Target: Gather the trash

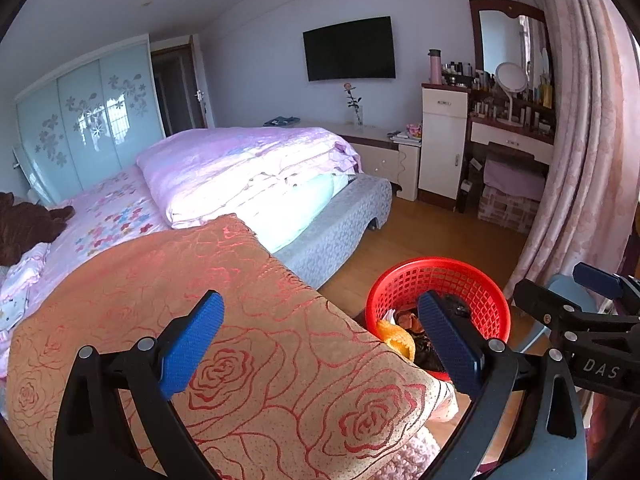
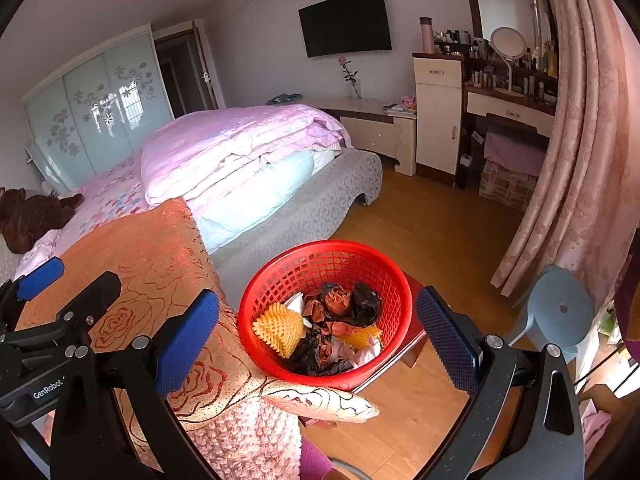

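A red mesh basket (image 2: 276, 276) stands on a low red stool beside the bed; it also shows in the left wrist view (image 1: 480, 280). It holds crumpled trash: a yellow foam net (image 2: 280, 328), brown and black wrappers (image 2: 340, 300), white paper. My right gripper (image 2: 318, 320) is open and empty, its jaws spread either side of the basket, above it. My left gripper (image 1: 320, 320) is open and empty over an orange rose-patterned blanket (image 1: 200, 280) on the bed. Each gripper shows at the edge of the other's view.
The bed carries a folded pink quilt (image 1: 240, 168) and a brown plush toy (image 2: 28, 216). A blue-grey plastic stool (image 2: 560, 316) stands at the right by pink curtains (image 2: 580, 160). A dressing table (image 2: 508, 108) and a wooden floor (image 2: 440, 232) lie beyond.
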Demonstrator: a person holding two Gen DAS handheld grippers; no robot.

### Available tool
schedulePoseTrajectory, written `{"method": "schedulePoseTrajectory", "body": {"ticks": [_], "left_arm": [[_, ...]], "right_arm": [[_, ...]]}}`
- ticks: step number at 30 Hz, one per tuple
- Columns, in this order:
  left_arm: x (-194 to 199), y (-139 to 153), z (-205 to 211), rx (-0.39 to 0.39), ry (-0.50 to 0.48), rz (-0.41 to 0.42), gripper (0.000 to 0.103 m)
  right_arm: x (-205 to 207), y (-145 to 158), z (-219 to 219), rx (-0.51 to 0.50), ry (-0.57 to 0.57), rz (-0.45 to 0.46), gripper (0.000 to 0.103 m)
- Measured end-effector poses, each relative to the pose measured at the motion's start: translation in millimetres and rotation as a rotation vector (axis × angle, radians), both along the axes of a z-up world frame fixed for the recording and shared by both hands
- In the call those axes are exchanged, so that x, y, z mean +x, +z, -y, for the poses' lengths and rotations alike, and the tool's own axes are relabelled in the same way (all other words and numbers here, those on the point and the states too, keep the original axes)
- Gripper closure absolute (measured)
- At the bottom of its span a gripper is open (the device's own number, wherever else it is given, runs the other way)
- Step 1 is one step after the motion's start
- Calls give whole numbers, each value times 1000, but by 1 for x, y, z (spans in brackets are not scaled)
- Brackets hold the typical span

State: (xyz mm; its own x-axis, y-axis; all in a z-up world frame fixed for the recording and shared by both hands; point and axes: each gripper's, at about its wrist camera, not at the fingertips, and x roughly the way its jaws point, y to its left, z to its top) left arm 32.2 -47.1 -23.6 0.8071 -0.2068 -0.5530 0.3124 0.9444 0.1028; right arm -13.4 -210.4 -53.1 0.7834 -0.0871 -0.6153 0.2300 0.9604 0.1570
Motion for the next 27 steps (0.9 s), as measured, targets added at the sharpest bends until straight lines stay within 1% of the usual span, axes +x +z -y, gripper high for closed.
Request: {"method": "schedulePoseTrajectory", "body": {"ticks": [9, 27], "left_arm": [[1, -6, -2, 1, 7, -20, 9], [1, -8, -4, 4, 7, -23, 9]], "right_arm": [[3, -3, 4, 11, -5, -16, 7], [5, -4, 4, 12, -1, -19, 7]]}}
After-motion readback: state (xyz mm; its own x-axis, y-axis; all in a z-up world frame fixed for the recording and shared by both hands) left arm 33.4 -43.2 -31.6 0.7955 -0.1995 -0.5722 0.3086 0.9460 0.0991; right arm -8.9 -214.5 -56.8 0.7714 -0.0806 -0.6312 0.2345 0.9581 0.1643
